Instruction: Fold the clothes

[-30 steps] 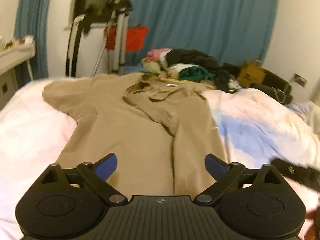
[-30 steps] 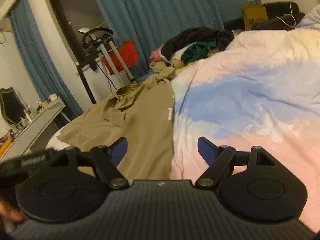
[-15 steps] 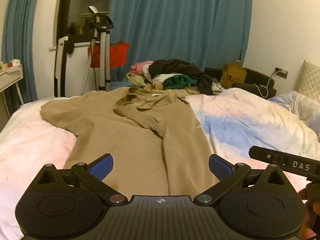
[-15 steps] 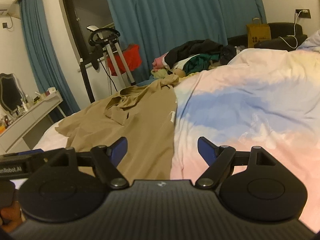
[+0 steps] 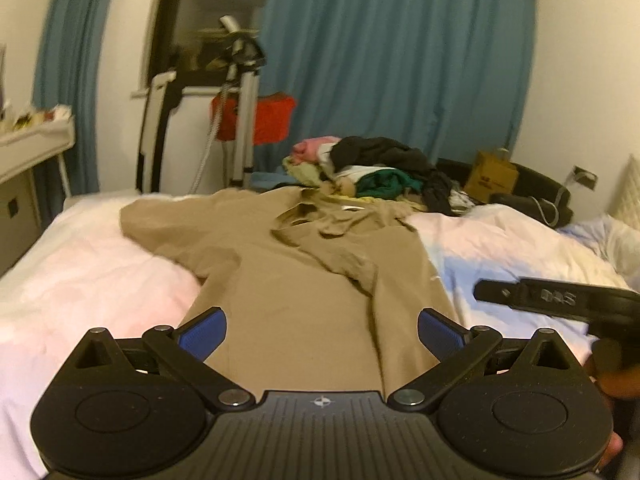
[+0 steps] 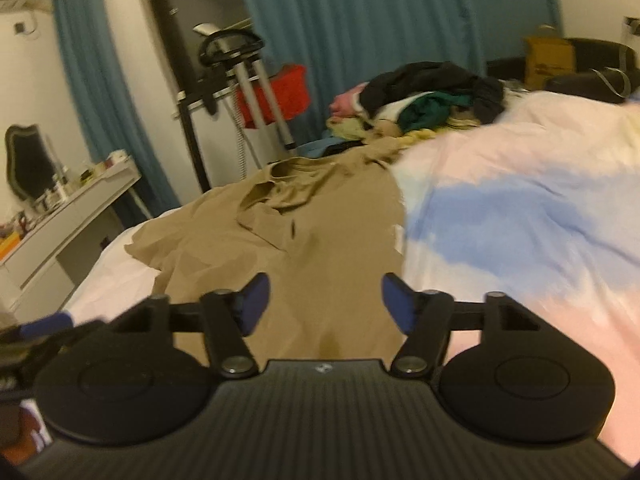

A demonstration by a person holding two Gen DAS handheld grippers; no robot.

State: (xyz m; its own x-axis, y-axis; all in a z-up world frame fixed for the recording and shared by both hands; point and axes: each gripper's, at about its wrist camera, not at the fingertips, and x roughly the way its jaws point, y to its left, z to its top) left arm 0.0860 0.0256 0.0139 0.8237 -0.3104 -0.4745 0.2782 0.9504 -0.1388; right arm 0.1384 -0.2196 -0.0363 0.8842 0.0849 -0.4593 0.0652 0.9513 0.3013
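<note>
A tan shirt point(image 5: 304, 280) lies spread lengthwise on a bed, its hem at the near edge and its collar at the far end. Its left sleeve stretches out flat to the left, and its right sleeve is folded in across the chest, leaving a long crease down the right side of the body. The shirt rests on a duvet point(image 5: 500, 248) tinted pink, white and blue, which covers the bed on both sides of it. The left gripper point(image 5: 322, 330) hangs over the shirt's near hem with its blue-padded fingers point(image 5: 204, 332) spread wide apart, one over each side of the shirt body, holding nothing. The right gripper point(image 6: 325, 300) is just to its right, also spread open and holding nothing, its left fingertip over the tan cloth and its right fingertip near the shirt's right edge where the duvet begins; this view is blurred. At the far end of the bed, just beyond the collar, sits a pile of clothes point(image 5: 372, 164) in black, green, pink and pale yellow. Behind it hang teal curtains point(image 5: 400, 60), and to the left stand an exercise machine point(image 5: 236, 112) with something red point(image 5: 260, 118) draped on it. A brown paper bag point(image 5: 494, 170) is at far right, and a white desk point(image 6: 68, 216) is at far left.
</note>
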